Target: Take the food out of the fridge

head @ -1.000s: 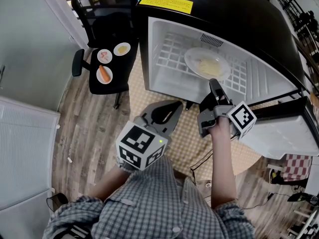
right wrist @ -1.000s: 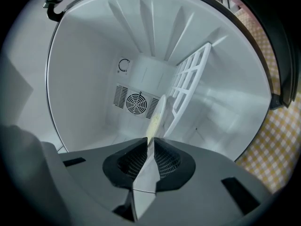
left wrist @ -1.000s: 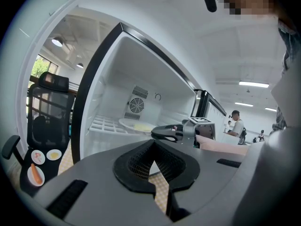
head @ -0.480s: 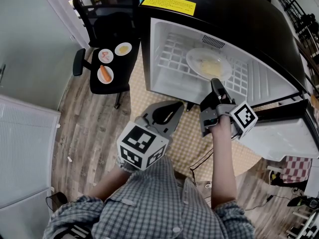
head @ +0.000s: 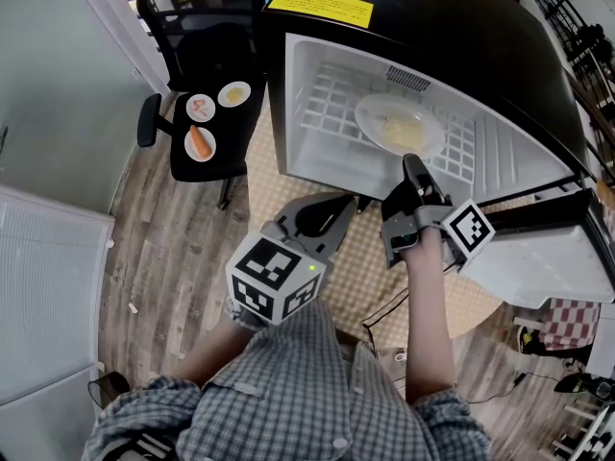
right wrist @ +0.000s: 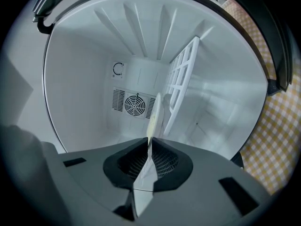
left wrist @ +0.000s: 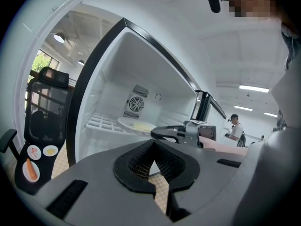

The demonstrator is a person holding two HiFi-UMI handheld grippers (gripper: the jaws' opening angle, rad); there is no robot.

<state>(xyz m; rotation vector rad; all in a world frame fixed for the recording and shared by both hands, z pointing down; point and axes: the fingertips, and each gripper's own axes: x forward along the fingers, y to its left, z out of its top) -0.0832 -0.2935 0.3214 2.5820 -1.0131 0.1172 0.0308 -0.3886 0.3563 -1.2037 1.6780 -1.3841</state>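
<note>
A clear glass plate [head: 399, 123] of pale yellow food, too blurred to name, lies on the white wire shelf [head: 327, 104] inside the open black mini fridge [head: 452, 36]. The right gripper [head: 413, 173] pinches the plate's near rim; from above its jaws cover that edge, while its own view shows the plate only edge-on. The left gripper [head: 322, 221] hangs outside the fridge, jaws pressed together on nothing. Well to the left, a black office chair [head: 207, 65] carries three small white dishes [head: 200, 143], their contents hard to make out.
</note>
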